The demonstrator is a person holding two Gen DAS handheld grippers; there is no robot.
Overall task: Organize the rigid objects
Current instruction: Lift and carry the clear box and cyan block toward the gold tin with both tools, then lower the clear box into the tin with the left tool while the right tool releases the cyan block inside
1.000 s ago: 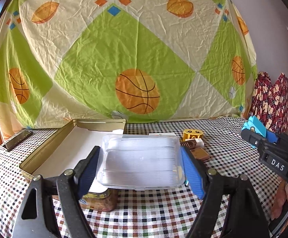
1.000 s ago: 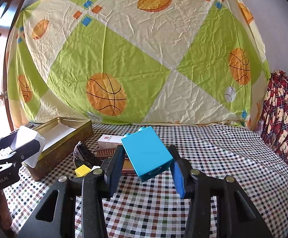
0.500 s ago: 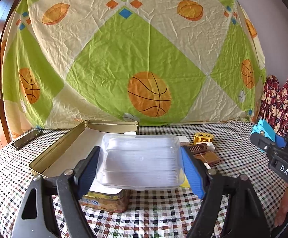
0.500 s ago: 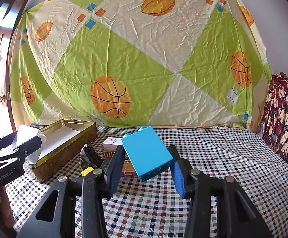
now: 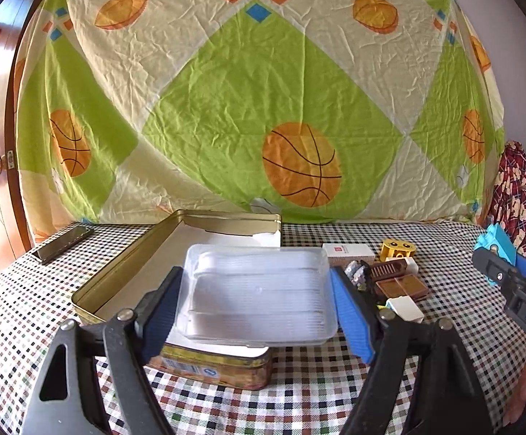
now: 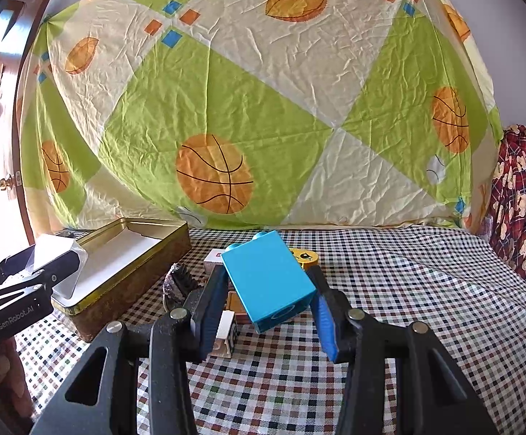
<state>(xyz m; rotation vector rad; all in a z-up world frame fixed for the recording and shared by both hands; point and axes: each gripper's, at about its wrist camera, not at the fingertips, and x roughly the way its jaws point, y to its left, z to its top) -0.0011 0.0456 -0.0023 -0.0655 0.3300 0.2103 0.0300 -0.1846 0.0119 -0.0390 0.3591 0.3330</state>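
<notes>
A: Where does the clear plastic tray [image 5: 259,291] sit against the left gripper [image 5: 257,311]?

B: Squarely between its blue pads, one pad pressed to each short side, so the jaws stand wide and clamped on the clear plastic tray. It hangs level over the near end of the open gold tin [image 5: 125,272], which lies toward the left edge of the checked tablecloth [image 5: 299,398].

A: And the right gripper [image 6: 266,304]?

B: Its jaws are clamped on the blue block [image 6: 268,282], which is tilted in the grip, studs pointing away, its lower corner poking out below the pads. It is held above the cloth, over a cluster of small pieces in the middle of the table: a white box [image 5: 348,252], a yellow block [image 5: 397,250], brown pieces [image 5: 400,284] and a small white block [image 6: 226,333].

A: Anything else on the table?

B: A dark flat object [image 5: 62,243] at the far left corner. Behind everything hangs a basketball-print sheet [image 5: 263,108].
</notes>
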